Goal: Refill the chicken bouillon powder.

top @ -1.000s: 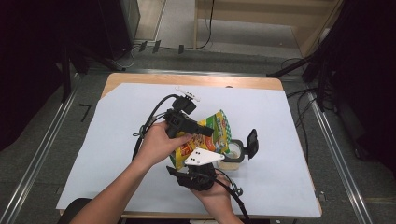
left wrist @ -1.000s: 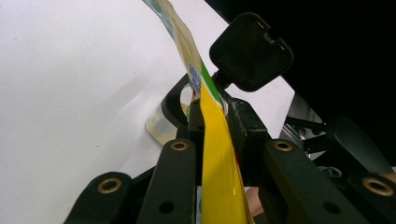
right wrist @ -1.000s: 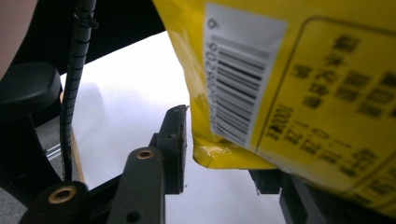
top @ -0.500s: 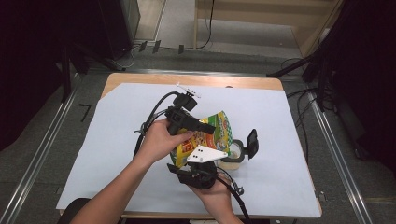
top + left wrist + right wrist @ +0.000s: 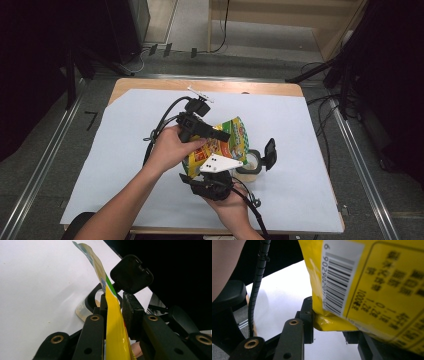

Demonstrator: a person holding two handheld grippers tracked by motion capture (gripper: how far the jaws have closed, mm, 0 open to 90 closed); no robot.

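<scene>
A yellow and green snack bag is held up over the white table sheet between both grippers. My left gripper comes in from the left and is shut on the bag's upper edge; in the left gripper view the thin yellow bag edge is pinched between its black pads. From below, my right gripper, with a grey plate on top, is shut on the bag's lower corner. The right gripper view has the barcode side of the bag close up, its corner between the pads.
A small round container with its black lid flipped up stands on the sheet just right of the bag. The white sheet covers a wooden table. Cables trail from both grippers. Dark floor and metal rails surround the table.
</scene>
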